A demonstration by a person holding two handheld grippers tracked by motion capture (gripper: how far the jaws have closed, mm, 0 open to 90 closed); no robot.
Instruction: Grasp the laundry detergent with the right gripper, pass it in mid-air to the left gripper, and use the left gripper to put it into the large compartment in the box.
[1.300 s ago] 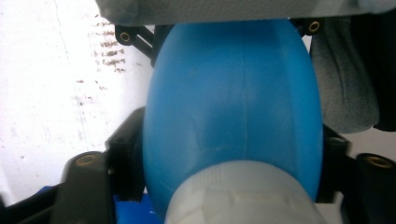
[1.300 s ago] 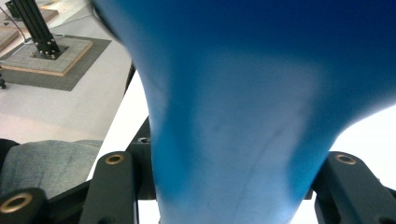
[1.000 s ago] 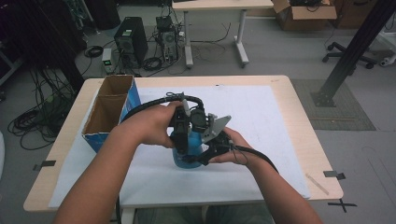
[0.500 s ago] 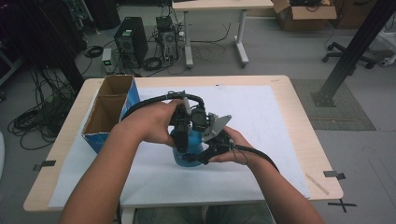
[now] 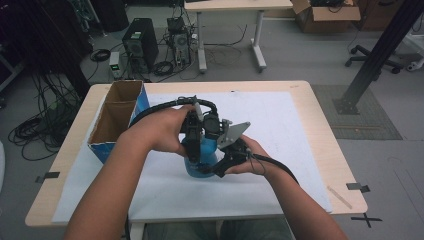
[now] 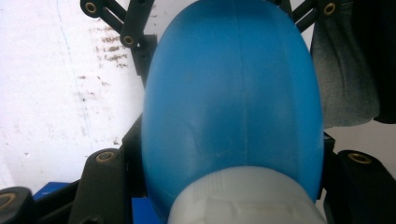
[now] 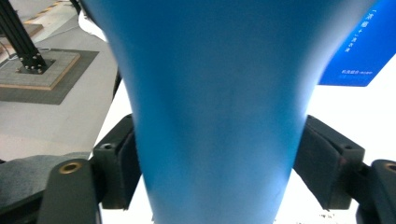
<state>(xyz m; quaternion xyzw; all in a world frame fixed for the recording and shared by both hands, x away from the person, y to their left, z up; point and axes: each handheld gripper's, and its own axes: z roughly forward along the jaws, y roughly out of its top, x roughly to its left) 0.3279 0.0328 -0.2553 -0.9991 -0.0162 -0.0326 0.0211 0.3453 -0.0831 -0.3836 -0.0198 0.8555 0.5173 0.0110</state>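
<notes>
A blue plastic bottle point(image 5: 200, 161) with a white cap point(image 6: 247, 198) stands on the white sheet at mid-table. My left gripper point(image 5: 196, 131) comes down on it from above, its jaws closed around the cap and neck point(image 6: 233, 191). From the right side, my right gripper point(image 5: 223, 162) clamps the bottle's lower body, with a pad pressed on each flank of the blue wall point(image 7: 215, 168). In the left gripper view the right gripper's black linkages point(image 6: 135, 42) show beyond the bottle.
An open cardboard box point(image 5: 116, 120) with blue sides stands at the table's left. A white sheet point(image 5: 280, 125) covers most of the wooden tabletop point(image 5: 325, 135). Desks, computers and cables sit on the floor beyond the far edge.
My left hand and gripper have shifted slightly on top of the bottle. The bottle and the right gripper stay where they were.
</notes>
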